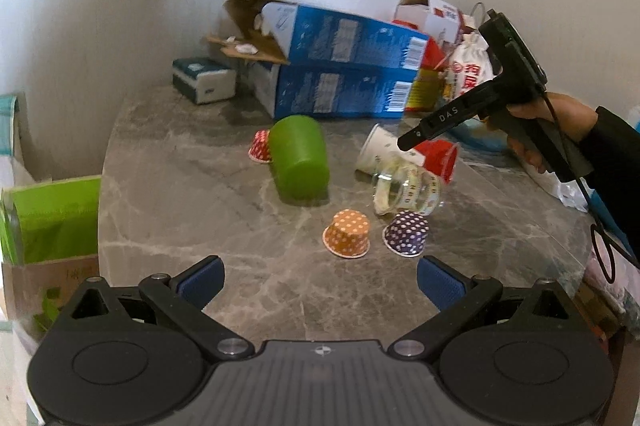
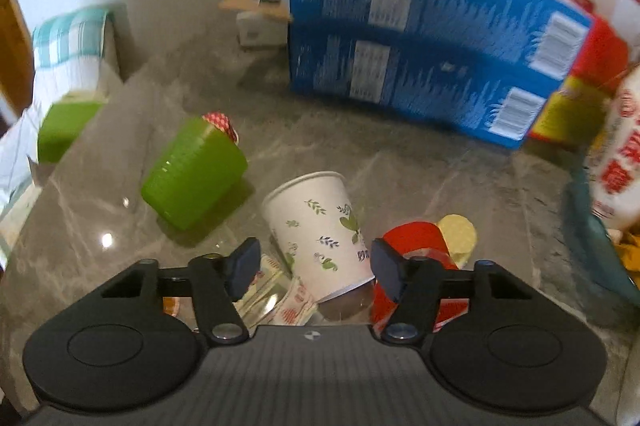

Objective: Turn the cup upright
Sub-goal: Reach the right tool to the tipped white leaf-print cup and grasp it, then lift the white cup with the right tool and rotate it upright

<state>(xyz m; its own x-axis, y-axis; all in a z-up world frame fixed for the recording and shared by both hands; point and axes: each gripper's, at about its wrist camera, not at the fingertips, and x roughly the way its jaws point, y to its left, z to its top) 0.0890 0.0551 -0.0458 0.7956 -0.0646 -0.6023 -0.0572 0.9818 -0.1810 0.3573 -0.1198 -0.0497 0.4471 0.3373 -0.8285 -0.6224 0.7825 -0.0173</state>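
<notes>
A white paper cup with a leaf print (image 2: 320,230) lies on its side on the grey marble table (image 2: 420,178), its base towards the camera. My right gripper (image 2: 316,262) is open, its fingers on either side of the cup's base end, apart from it. In the left wrist view the same cup (image 1: 376,150) lies beyond the right gripper's tip (image 1: 412,140). My left gripper (image 1: 318,282) is open and empty above the table's near edge. A green cup (image 1: 300,158) lies on its side mid-table.
A red cup (image 1: 442,154) and a clear glass (image 1: 404,190) lie by the paper cup. Orange (image 1: 347,232), purple (image 1: 406,232) and red (image 1: 260,145) dotted cupcake liners stand upside down. Two blue boxes (image 1: 340,74), a tissue pack (image 1: 202,79) and bags (image 1: 470,66) line the back wall.
</notes>
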